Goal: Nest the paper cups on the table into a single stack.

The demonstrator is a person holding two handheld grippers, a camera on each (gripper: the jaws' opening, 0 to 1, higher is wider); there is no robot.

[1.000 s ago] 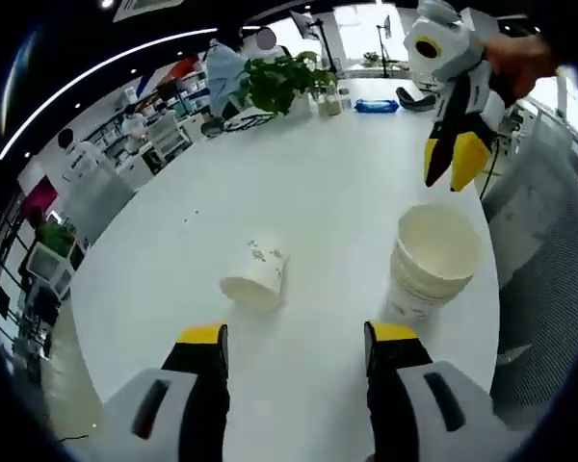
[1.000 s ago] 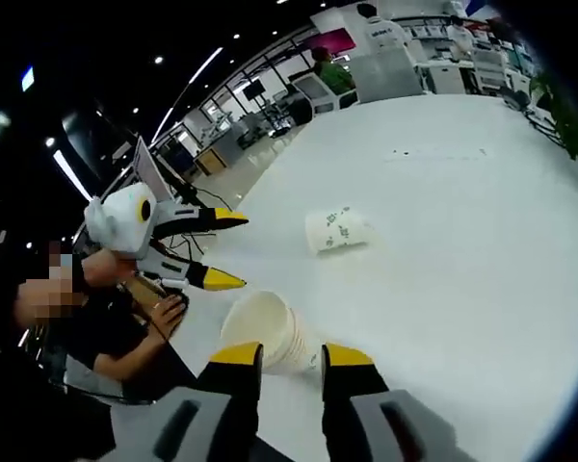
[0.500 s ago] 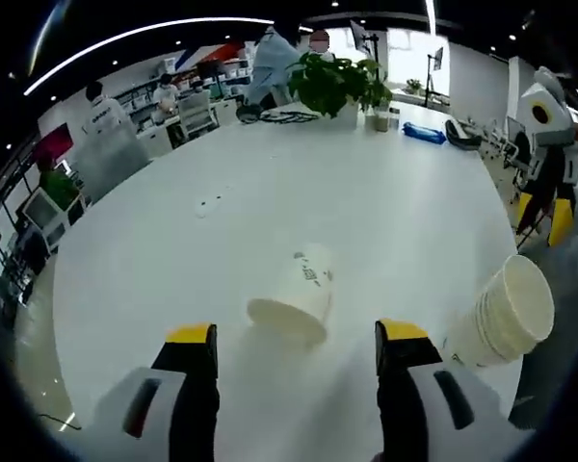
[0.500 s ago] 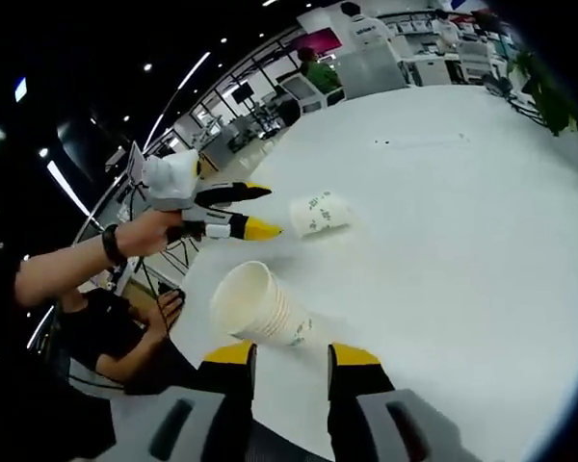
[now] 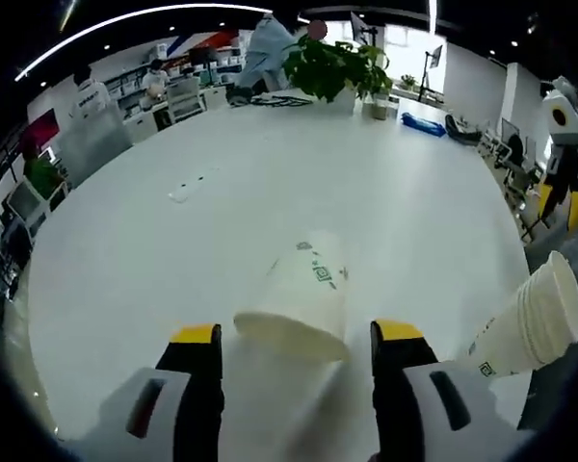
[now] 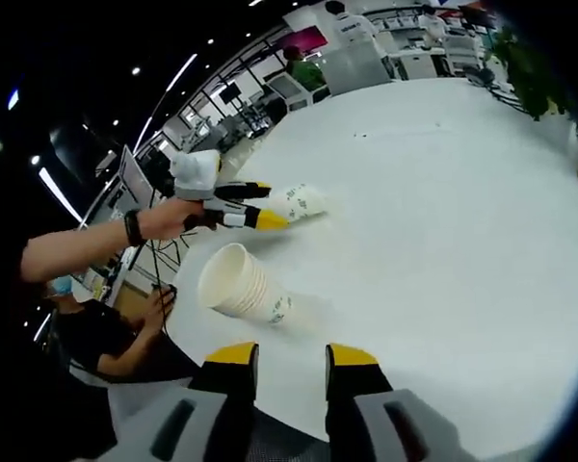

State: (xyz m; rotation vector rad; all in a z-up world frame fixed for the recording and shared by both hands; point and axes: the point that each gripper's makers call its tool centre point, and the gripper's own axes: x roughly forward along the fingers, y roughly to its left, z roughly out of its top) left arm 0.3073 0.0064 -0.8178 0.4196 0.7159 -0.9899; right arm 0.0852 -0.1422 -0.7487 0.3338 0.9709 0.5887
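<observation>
1. The table (image 5: 270,173) is plain white, without any pattern.
2. The single paper cup (image 5: 303,298) is white with small green marks printed on its side.
3. The stack of cups (image 6: 239,286) is cream white, and a small green print shows on the outer cup.
4. The left gripper (image 5: 294,342) has yellow tips on black fingers, and its body is light grey.
5. The right gripper (image 6: 291,356) has the same yellow tips, black fingers and grey body.
6. The plant (image 5: 332,65) has dark green leaves.
7. A blue thing (image 5: 421,123) lies on the far side of the table.
</observation>
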